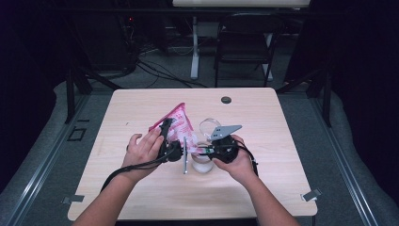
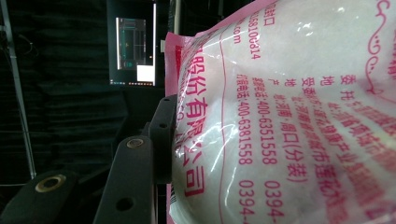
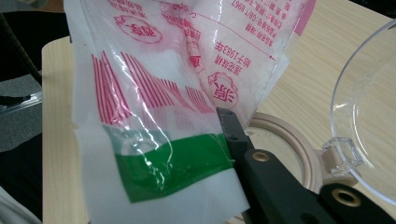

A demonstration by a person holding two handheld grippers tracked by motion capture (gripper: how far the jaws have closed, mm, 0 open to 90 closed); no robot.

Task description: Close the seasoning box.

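Pink bag point(image 1: 178, 123) tilted mid-tabletop point(image 1: 141, 197), left tongs point(image 1: 165, 128) clamping its side, right tongs point(image 1: 200, 150) pinching its bottom edge above jar point(image 1: 203, 165); tabletop margins bare.

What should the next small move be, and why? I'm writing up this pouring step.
Probably tip the pink bag further toward the open jar: the left gripper grips its body, the right gripper pinches its lower corner above the rim, lid swung aside.

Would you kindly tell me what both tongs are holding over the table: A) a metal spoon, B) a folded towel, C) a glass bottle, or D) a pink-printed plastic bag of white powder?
D: the left tongs and the right tongs both grip the pink-printed bag above the lidded jar.
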